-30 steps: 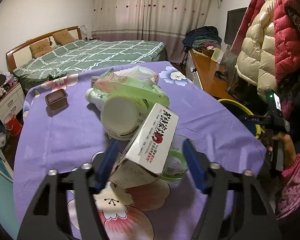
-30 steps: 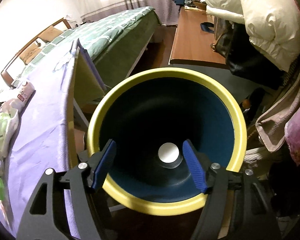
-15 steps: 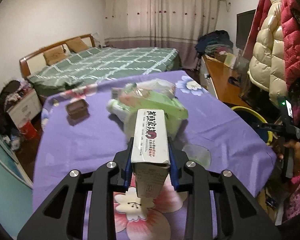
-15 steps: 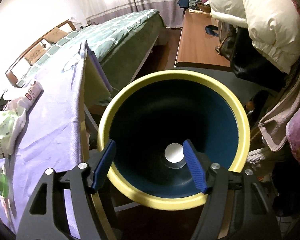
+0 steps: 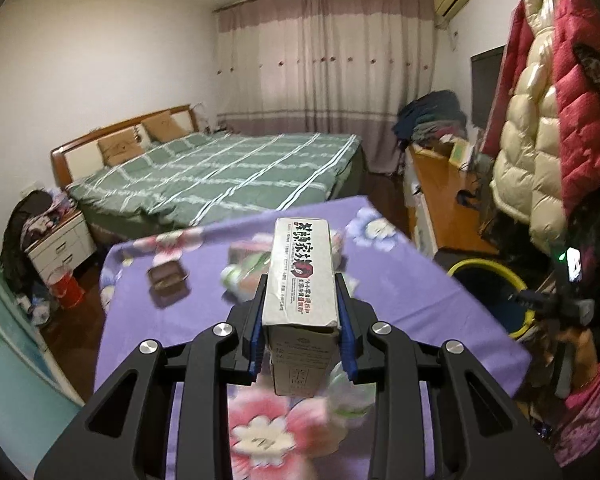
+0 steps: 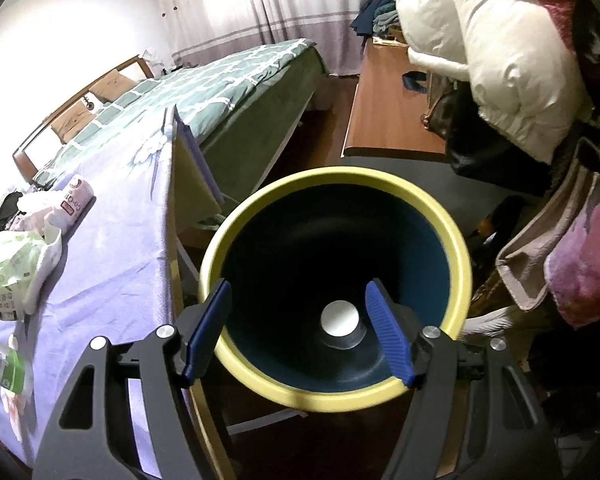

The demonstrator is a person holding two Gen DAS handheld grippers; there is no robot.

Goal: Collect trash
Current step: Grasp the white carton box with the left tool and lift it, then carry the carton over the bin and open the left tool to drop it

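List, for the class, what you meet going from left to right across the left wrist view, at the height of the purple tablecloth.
white nightstand → small brown tray → white carton clamped in the left claw → yellow-rimmed bin → right claw's handle

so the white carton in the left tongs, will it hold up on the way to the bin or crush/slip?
The carton looks like thin cardboard and probably empty, so likely light. The left tongs clamp its flat sides squarely, so slipping seems unlikely. Its near edge already looks a little dented, so a harder squeeze may crush it. The bin waits just past the table edge.
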